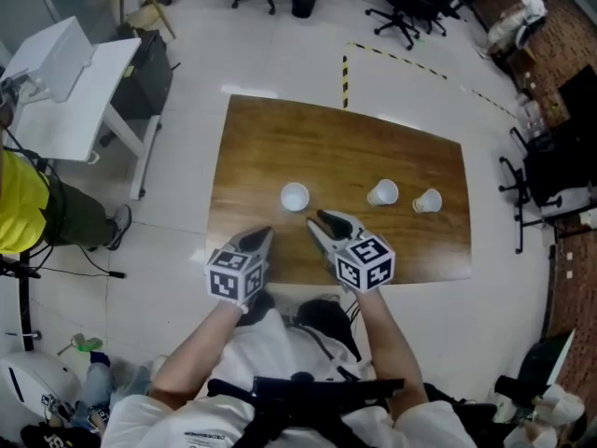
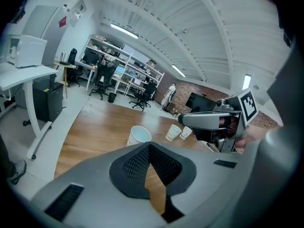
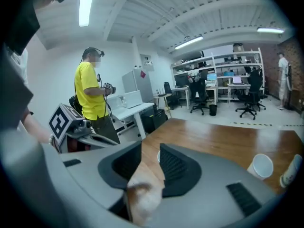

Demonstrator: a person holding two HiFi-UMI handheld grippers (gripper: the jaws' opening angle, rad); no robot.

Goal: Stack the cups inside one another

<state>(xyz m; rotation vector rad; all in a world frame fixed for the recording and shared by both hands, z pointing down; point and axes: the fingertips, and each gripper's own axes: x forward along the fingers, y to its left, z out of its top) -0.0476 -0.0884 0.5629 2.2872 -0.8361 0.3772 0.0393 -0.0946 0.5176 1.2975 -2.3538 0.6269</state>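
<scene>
Three white paper cups stand apart on the wooden table [image 1: 270, 143]: one at the left [image 1: 295, 197], one in the middle [image 1: 382, 193], one at the right [image 1: 427, 201]. Both grippers hover over the table's near edge, short of the cups. My left gripper [image 1: 266, 232] is shut, its pads meeting at the tips [image 2: 148, 146], and the left cup [image 2: 139, 135] lies just beyond them. My right gripper [image 1: 317, 219] is open with nothing between its pads [image 3: 151, 158]. In the right gripper view two cups [image 3: 261, 165] [image 3: 290, 171] sit far off to the right.
A white desk [image 1: 79, 91] stands left of the table, with a person in a yellow shirt [image 3: 90, 94] beside it. Office chairs [image 1: 410, 12] and shelves fill the back of the room. Yellow-black tape [image 1: 344, 68] marks the floor beyond the table.
</scene>
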